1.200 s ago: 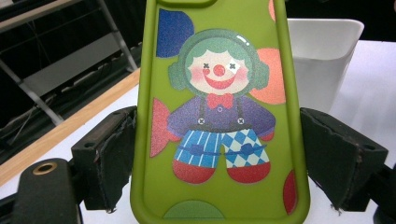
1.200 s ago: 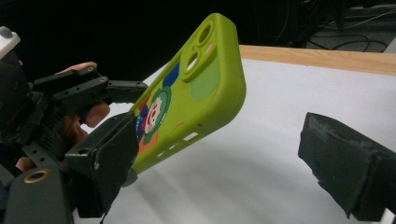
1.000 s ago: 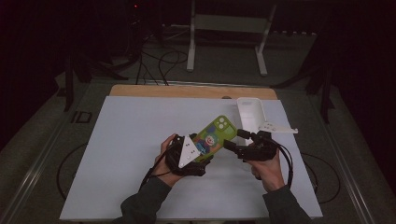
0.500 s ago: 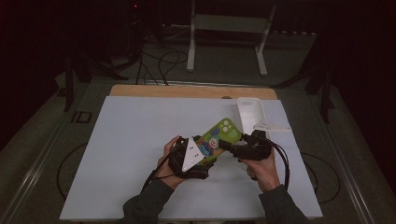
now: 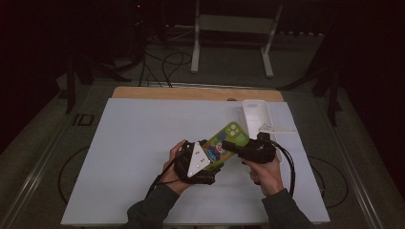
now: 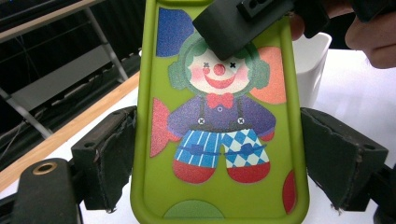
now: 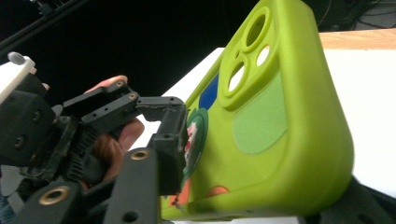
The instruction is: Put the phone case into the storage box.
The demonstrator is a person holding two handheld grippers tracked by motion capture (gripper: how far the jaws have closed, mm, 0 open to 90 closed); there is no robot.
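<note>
A lime-green phone case (image 5: 230, 135) printed with a clown is held off the white table, camera cutout end pointing to the far right. My left gripper (image 5: 212, 153) grips its lower half; in the left gripper view both pads sit against the long edges of the case (image 6: 219, 140). My right gripper (image 5: 228, 144) comes in from the right onto the upper half. Its jaws have just been closing with the case (image 7: 280, 116) between them: one jaw lies on the clown's face and the other sits behind the case. That right gripper (image 6: 243, 23) covers the clown's forehead.
A white open tray (image 5: 256, 112) stands just beyond the right hand near the table's back right. A wooden strip (image 5: 191, 93) runs along the far edge of the white table top (image 5: 133, 143). Metal stand legs and cables lie on the dark floor behind.
My right gripper has slid a little left onto the case's upper half, and its jaws have narrowed around it. The left gripper and the case have stayed put.
</note>
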